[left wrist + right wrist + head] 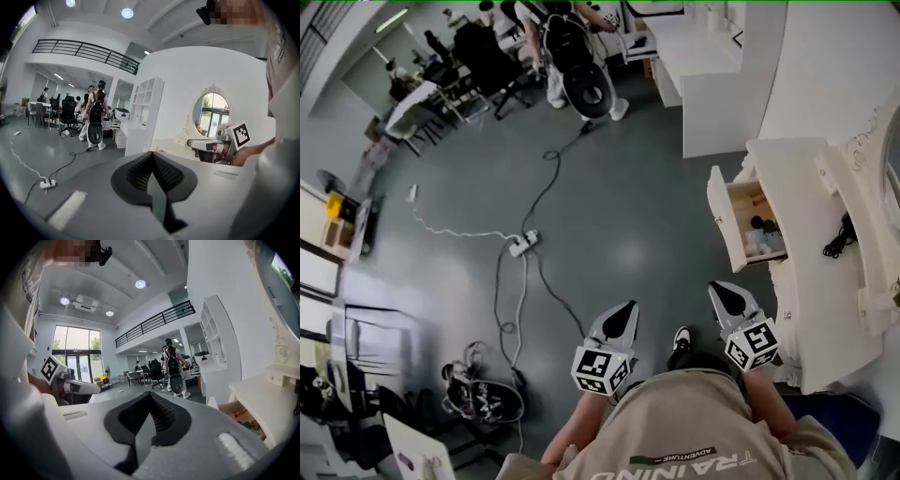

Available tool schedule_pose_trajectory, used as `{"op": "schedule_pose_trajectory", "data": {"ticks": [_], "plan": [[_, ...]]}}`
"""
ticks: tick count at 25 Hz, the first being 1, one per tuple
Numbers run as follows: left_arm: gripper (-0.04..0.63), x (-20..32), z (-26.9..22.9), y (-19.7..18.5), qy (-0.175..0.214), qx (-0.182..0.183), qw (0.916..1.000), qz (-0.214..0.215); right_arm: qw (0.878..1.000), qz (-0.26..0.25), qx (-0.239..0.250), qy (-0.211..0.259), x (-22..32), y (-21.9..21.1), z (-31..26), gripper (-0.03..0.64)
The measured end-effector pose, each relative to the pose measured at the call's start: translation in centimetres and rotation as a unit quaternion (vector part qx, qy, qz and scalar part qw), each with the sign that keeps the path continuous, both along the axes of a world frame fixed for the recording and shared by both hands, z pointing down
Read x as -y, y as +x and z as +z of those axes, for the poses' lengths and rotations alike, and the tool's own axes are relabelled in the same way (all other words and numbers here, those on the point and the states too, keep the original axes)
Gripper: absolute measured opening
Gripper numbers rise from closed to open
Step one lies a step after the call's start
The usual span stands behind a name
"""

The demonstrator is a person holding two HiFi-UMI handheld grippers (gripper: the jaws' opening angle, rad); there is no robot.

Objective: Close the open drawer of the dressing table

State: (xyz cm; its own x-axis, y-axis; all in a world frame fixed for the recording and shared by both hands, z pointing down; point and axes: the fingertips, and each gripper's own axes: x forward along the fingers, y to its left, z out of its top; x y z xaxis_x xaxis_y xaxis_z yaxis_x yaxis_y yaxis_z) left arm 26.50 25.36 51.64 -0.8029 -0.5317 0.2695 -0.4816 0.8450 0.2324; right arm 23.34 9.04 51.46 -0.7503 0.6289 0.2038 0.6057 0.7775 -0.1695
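Grey floor fills the frame. Low centre, the left gripper [617,326] and right gripper [731,302] hold their jaws pressed together, empty. Beyond, at right, the drawer [720,216] juts open from the dressing table [806,225]; closing looks not yet begun.

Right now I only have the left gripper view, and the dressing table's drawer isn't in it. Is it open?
Observer: Yes. The head view shows the drawer pulled out of the dressing table, small items inside.
Operator: Is the right gripper touching it?
Observer: No, the right gripper is apart from it, nearer the person.
Operator: Its jaws?
Observer: The right gripper view shows them together, nothing between.
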Motion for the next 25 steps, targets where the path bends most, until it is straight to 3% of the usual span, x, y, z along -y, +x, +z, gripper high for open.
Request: {"op": "schedule_pose_trajectory", "data": {"ticks": [4,8,15,18,25], "plan": [[0.018,1.6,-1.8,-4.9,-0.018,0.031,0.9993,0.001,1.0,0.006,0.018,0.019,2.5,-3.4,0.1,0.003],[0.018,1.6,-1.7,-7.6,0.001,0.018,0.9996,-0.021,1.0,0.009,0.0,0.02,3.4,-5.9,1.5,0.003],[0.018,0.3,-0.5,-11.1,-0.03,-0.009,0.999,-0.032,1.0,0.027,0.001,0.007,4.1,-9.8,2.1,0.003],[0.018,-0.4,-0.2,-13.0,-0.032,-0.006,0.9989,-0.036,0.998,0.05,0.027,0.01,4.1,-12.0,1.3,0.003],[0.018,-3.2,0.3,-18.9,-0.037,0.01,0.9982,-0.047,0.998,0.024,0.034,0.039,1.2,-17.4,0.3,0.003]]}}
